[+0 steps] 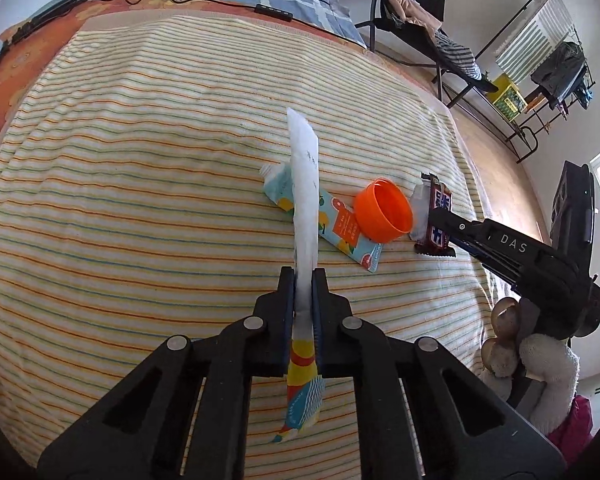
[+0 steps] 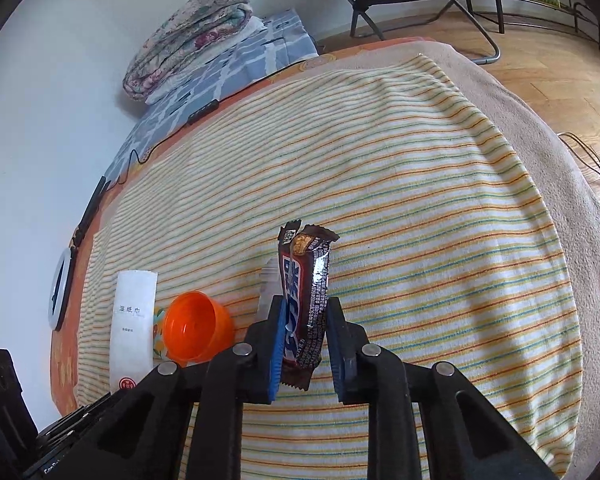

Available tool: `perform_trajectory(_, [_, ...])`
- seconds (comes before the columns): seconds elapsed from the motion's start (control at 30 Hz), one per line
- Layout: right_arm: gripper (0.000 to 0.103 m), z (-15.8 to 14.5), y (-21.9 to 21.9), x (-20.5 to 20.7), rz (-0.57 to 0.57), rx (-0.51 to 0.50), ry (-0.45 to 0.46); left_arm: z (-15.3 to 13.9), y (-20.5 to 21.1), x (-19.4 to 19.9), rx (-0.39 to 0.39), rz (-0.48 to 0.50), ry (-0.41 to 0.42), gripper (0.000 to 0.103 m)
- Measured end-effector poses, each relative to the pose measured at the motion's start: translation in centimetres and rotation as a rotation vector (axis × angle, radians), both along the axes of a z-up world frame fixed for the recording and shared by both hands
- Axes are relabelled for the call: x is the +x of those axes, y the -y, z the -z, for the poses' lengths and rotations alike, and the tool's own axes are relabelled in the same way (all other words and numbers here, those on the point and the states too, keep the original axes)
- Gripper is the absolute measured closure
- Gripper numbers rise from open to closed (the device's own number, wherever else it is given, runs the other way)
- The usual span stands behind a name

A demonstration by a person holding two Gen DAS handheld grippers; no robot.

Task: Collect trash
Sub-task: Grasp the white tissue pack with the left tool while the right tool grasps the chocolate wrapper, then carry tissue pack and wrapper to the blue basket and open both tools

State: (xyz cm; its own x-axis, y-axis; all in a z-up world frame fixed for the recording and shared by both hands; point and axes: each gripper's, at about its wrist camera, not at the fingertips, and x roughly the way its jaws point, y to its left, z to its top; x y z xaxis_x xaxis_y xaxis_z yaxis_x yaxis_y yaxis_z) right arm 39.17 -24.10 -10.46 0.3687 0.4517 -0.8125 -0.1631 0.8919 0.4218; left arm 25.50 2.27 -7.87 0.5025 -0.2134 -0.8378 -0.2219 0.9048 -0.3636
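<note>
left tool point(image 1: 303, 280) clamps white sachet point(image 1: 305, 184) | right tool point(image 2: 305, 320) grips chocolate wrapper point(image 2: 306, 304)

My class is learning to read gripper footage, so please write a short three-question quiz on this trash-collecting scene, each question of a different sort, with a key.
1. True or false: the left gripper is shut on the white wet-wipe packet.
2. Multiple choice: the right gripper is at which item? A) orange cap B) brown candy wrapper C) fruit-print wrapper
3. Fill in: the orange cap lies on its ____, its opening facing the cameras.

Key:
1. True; the packet stands pinched between the fingers.
2. B; the brown candy wrapper sits between the jaws, a gap showing on one side.
3. Side; it rests partly on the fruit-print wrapper, on the striped blanket.
</note>
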Motion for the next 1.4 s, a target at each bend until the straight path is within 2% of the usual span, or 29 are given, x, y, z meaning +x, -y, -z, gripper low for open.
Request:
perform_trajectory(0.1, [0.093,-0.6,0.2,-0.2,-0.002,0.007,0.023,-0.5,-0.7,-0.4,-0.002,-0.010,0.016,0.097])
perform_trajectory(0.37, [0.094,-2.0,0.1,-1.2,-0.029,0.000,0.064,-2.1,-2.0,-1.7,0.004,-0.023,0.051,0.097])
perform_trajectory(0.6, [0.094,-4.7,0.0,-3.6,-0.071,0.003,0.128,-3.9,-1.6,-3.6,0.019,-0.002,0.086,0.097])
perform_trajectory(0.93, [0.094,-8.3,-1.2,-9.7,-0.186,-0.059,0.237,-6.0,-0.6,-7.6,0.050,0.033,0.127,0.097])
perform_trajectory(1.4, [0.094,-8.7,0.0,-20.1,-0.330,-0.038,0.240,-6.2,2.1,-15.1,0.083,0.103,0.151,0.097])
